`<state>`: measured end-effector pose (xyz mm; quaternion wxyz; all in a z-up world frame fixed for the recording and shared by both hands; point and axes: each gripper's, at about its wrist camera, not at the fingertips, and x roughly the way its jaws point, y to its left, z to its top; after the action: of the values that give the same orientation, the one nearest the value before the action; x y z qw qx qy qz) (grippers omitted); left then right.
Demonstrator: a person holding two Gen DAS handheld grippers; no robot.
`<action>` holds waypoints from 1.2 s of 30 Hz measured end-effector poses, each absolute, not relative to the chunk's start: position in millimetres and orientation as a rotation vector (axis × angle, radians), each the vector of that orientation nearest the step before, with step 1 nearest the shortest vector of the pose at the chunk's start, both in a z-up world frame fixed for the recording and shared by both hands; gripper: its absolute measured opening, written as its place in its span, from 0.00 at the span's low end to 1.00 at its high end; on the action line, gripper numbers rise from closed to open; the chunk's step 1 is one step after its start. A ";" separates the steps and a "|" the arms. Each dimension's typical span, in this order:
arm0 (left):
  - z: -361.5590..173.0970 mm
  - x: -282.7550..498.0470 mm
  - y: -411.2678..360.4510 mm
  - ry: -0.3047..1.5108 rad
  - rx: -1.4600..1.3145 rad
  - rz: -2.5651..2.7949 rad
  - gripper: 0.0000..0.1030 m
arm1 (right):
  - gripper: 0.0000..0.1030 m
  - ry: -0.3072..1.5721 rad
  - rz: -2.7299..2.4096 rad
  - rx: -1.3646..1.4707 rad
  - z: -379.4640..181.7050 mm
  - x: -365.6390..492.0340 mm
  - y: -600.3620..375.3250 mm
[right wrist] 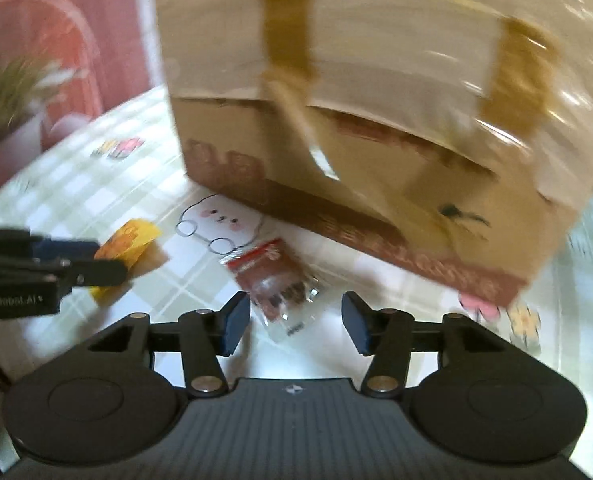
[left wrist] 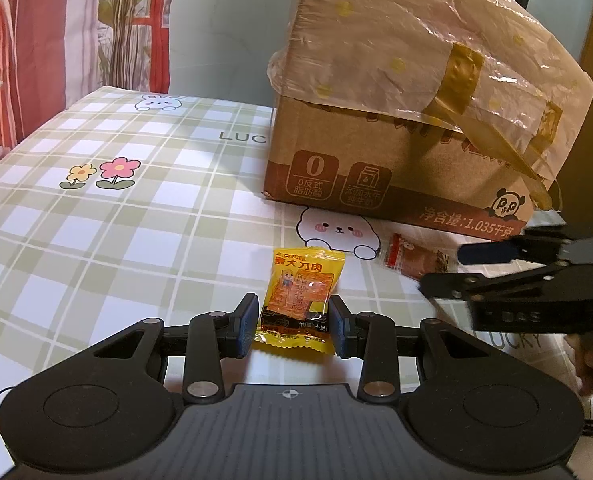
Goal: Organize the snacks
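A yellow snack packet (left wrist: 299,300) lies flat on the checked tablecloth. My left gripper (left wrist: 293,326) is open, its two pads on either side of the packet's lower half. A red-brown snack packet (left wrist: 414,259) lies to the right, near the box. In the right wrist view this red-brown packet (right wrist: 277,285) lies just ahead of my open right gripper (right wrist: 294,328), nearer its left pad. The right gripper also shows in the left wrist view (left wrist: 452,268), beside the red-brown packet. The yellow packet (right wrist: 130,246) and the left gripper (right wrist: 84,260) show at the left of the right wrist view, which is blurred.
A big cardboard box (left wrist: 396,152) with a taped plastic-covered lid stands at the back right of the table. The tablecloth (left wrist: 116,220) has flower and bear prints. A red curtain (left wrist: 24,40) hangs behind the table's far left edge.
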<state>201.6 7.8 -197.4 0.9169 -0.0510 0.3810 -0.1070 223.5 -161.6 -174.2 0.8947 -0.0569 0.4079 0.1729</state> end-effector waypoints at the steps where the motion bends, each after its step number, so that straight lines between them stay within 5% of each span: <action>1: -197.5 201.6 7.7 0.783 -0.103 -0.220 0.38 | 0.56 0.845 0.373 -0.148 -176.2 226.4 -157.7; 17: -198.3 200.5 6.7 0.778 -0.095 -0.221 0.38 | 0.71 0.791 0.424 -0.106 -189.8 254.8 -155.4; 36: -197.7 200.2 8.2 0.777 -0.093 -0.220 0.38 | 0.55 0.836 0.332 0.033 -176.2 238.6 -163.3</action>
<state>200.2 8.2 -197.7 0.9185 -0.0453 0.3779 -0.1071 238.6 -163.3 -176.2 0.9005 0.0162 0.4039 0.1606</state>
